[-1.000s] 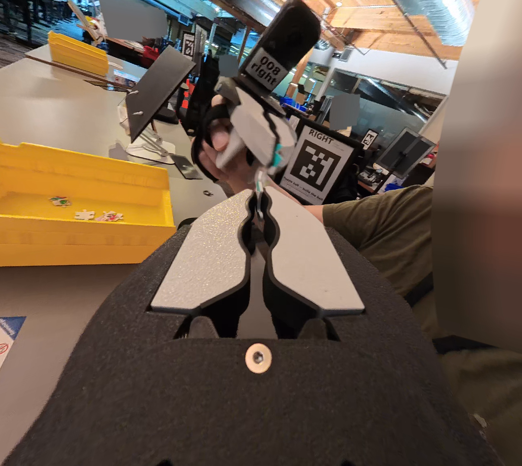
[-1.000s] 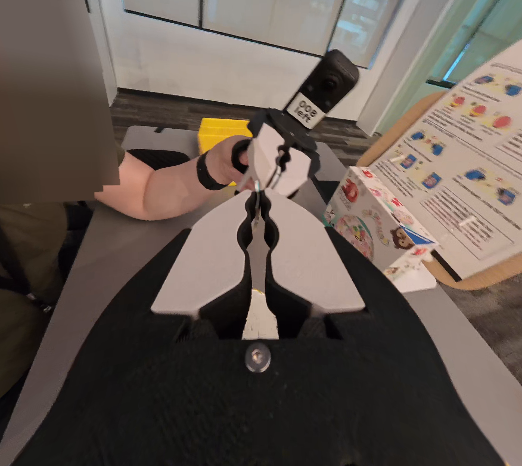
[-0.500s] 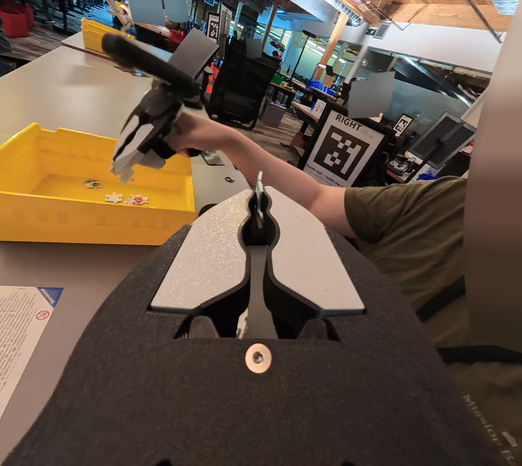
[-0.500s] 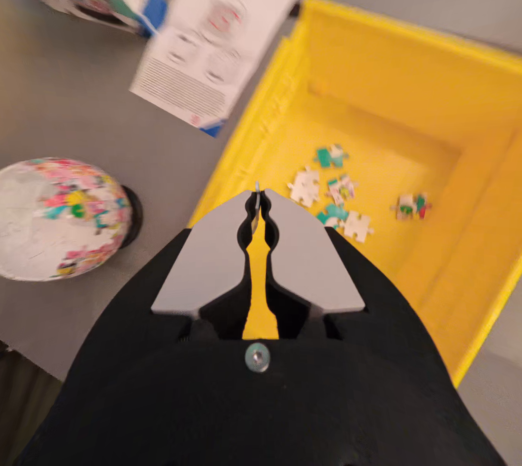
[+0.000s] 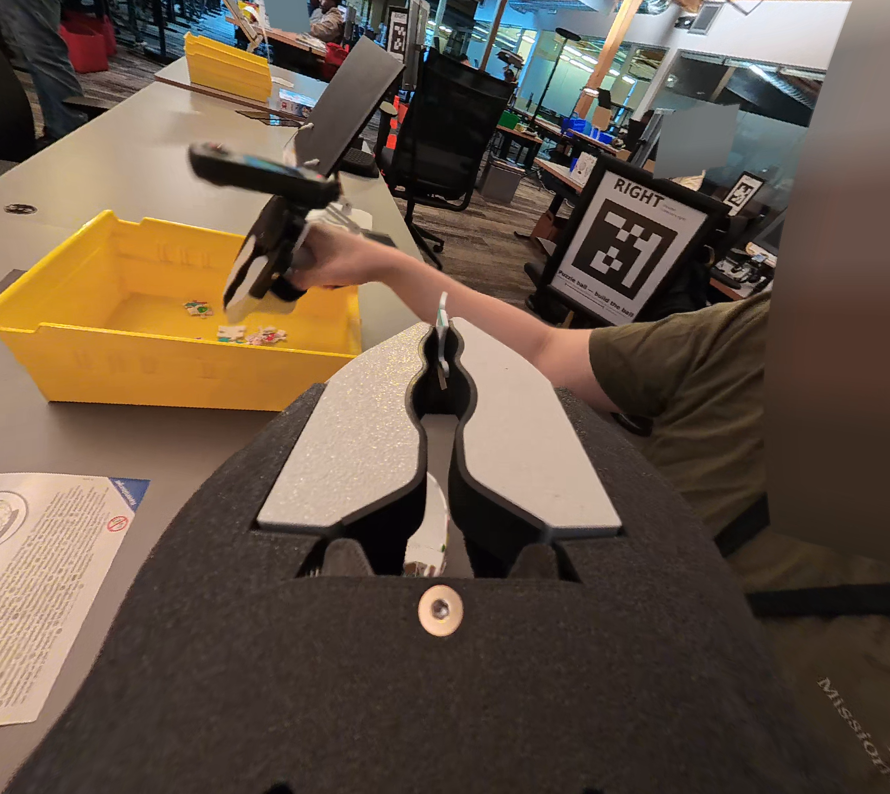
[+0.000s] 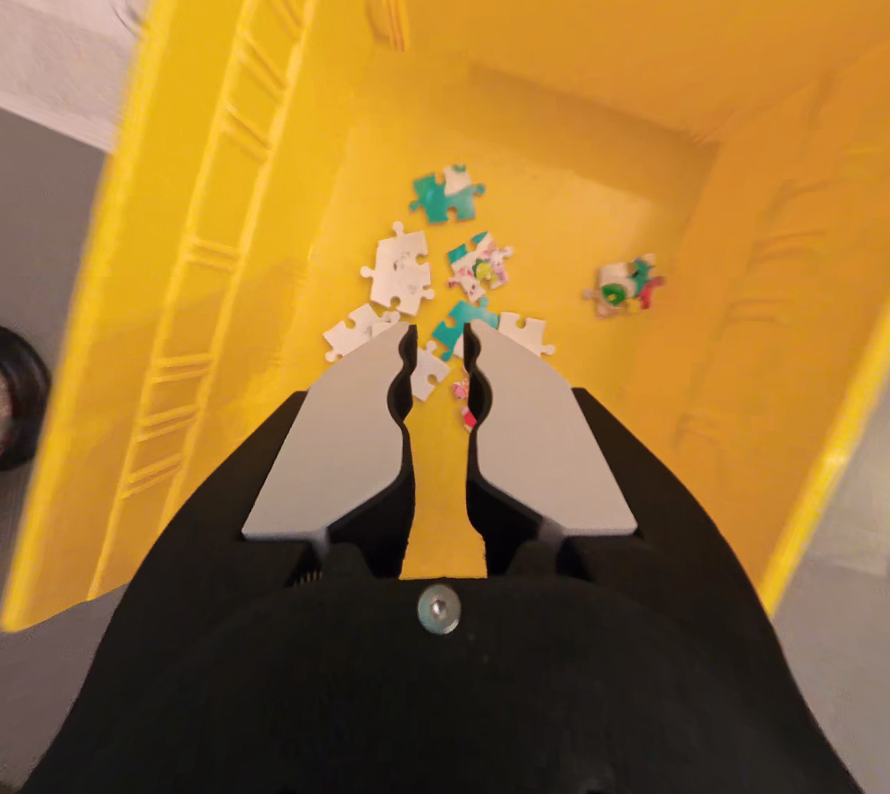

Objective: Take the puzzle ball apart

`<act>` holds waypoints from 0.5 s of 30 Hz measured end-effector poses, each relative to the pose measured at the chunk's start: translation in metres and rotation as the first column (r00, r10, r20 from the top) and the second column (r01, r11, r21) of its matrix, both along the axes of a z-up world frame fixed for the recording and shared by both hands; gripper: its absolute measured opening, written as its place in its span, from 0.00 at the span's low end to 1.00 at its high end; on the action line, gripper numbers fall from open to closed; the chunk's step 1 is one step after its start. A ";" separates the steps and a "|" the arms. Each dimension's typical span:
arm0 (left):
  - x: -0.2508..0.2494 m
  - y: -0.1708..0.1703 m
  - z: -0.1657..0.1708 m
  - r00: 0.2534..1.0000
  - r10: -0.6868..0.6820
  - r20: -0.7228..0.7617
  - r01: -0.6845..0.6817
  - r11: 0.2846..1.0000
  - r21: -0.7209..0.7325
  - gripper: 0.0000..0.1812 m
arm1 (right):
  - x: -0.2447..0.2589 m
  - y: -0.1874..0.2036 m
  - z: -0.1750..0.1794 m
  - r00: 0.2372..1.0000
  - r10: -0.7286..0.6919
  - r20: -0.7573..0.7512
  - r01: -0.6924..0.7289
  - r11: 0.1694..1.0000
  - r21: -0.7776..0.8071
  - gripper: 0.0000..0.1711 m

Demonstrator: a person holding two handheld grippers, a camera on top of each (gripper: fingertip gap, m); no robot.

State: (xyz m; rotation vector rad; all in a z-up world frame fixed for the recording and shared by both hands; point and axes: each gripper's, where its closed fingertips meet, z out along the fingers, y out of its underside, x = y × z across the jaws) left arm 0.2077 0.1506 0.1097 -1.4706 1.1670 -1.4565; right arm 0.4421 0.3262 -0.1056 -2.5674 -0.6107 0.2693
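My left gripper [image 5: 442, 330] is shut on a thin puzzle piece [image 5: 441, 311], seen edge-on and held up in the air. A bit of the white, colourful puzzle ball [image 5: 426, 544] shows below, between the fingers. My right gripper [image 6: 436, 329] is open and empty, low inside the yellow bin [image 6: 216, 193]. It hangs over several loose puzzle pieces [image 6: 402, 270], with a white piece [image 6: 427, 371] right under its tips. In the left wrist view the right gripper [image 5: 241, 299] points down into the bin [image 5: 144, 366].
A printed leaflet [image 5: 53, 578] lies on the grey table near the bin. The ball's black stand [image 6: 19, 395] sits left of the bin. A sign stand with a black-and-white marker [image 5: 621, 255] is off the table's right side. A person's arm [image 5: 481, 308] reaches across. Spacing between my two grippers at the tips: around 35 cm.
My right gripper left the left gripper, swung to the yellow bin, dropped into it and opened, letting go of its piece. My left gripper stayed shut on its piece.
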 end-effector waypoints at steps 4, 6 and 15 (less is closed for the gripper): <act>0.007 0.011 -0.009 0.997 0.069 -0.042 -0.068 0.997 0.021 0.01 | -0.056 -0.022 0.113 0.962 0.170 -0.216 -0.074 0.916 0.394 0.12; 0.010 0.016 -0.013 0.994 0.094 -0.050 -0.093 0.995 0.017 0.01 | -0.117 -0.070 0.179 0.814 0.459 -0.357 -0.180 0.782 0.597 0.15; 0.011 0.017 -0.023 0.990 0.098 -0.106 -0.096 0.995 0.027 0.01 | -0.225 -0.155 0.226 0.463 0.744 -0.482 -0.376 0.657 0.653 0.13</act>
